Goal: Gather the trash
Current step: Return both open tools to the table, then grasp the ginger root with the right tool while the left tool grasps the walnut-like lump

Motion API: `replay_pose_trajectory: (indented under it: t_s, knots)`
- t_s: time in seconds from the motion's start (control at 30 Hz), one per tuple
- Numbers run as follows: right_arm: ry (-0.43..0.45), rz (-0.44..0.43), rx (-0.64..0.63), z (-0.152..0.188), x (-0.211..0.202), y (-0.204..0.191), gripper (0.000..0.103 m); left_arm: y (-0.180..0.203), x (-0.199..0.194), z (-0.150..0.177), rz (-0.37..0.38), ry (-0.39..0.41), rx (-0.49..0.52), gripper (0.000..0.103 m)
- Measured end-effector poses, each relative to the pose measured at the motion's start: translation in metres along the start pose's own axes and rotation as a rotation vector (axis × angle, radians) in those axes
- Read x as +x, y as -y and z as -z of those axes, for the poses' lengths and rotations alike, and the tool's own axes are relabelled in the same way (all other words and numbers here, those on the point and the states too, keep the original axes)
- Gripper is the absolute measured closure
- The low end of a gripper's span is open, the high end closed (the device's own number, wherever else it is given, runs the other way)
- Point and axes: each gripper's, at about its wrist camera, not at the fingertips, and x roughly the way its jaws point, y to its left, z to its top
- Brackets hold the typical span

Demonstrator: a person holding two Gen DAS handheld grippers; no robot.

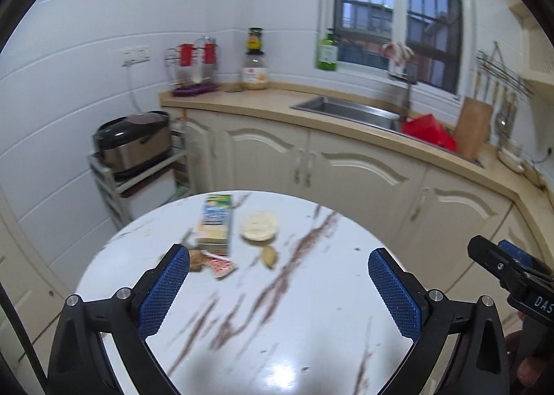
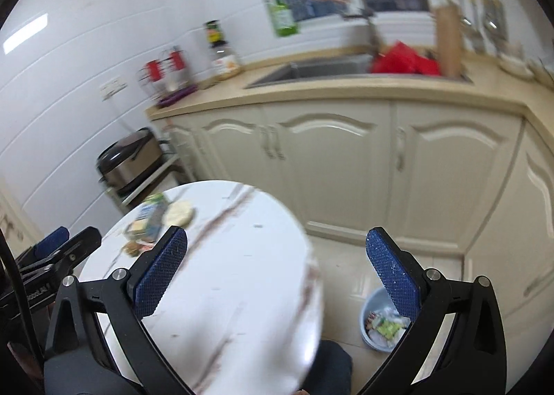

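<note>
Trash lies at the far side of a round white marble table (image 1: 277,308): a carton (image 1: 214,222) on its side, a pale round lid (image 1: 259,225), a red wrapper (image 1: 220,265), a brown scrap (image 1: 269,256) and a brown bit (image 1: 197,258) by the left finger. My left gripper (image 1: 278,268) hovers open above the table, nothing between its blue pads. My right gripper (image 2: 277,249) is open and empty over the table's right edge; it also shows in the left wrist view as the right gripper (image 1: 509,263). A blue bin (image 2: 381,322) with trash inside stands on the floor. The carton (image 2: 152,218) and lid (image 2: 178,213) appear blurred.
Cream cabinets (image 1: 346,166) with a beige counter, steel sink (image 1: 349,109) and red bag (image 1: 429,128) curve behind the table. A rice cooker (image 1: 135,142) sits on a low rack at the left. Bottles (image 1: 255,62) and a cutting board (image 1: 472,125) stand on the counter.
</note>
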Motion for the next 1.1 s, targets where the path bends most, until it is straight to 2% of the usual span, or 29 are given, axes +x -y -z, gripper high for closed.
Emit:
replay_pose_trajectory:
  t_s: [0.3,0.4,0.67,0.9,1.1]
  knots:
    - [0.015,-0.086,-0.175,0.011,-0.001,-0.100,0.000,-0.049,-0.061,0.034,-0.077,0.022,-0.094,0.001]
    - [0.008,-0.114,-0.209,0.014,0.002,-0.120,0.000,-0.065,-0.082,0.044,-0.104,0.031,-0.127,0.001]
    - [0.007,-0.143,-0.281,0.020,0.007,-0.156,0.000,-0.079,-0.095,0.051,-0.150,0.045,-0.175,0.001]
    - [-0.028,-0.132,-0.301,0.025,0.026,-0.163,0.000,-0.083,-0.069,0.054,-0.162,0.001,-0.180,0.001]
    - [-0.102,-0.104,-0.288,0.029,0.062,-0.152,0.000,-0.090,-0.018,0.039,-0.149,-0.076,-0.168,0.001]
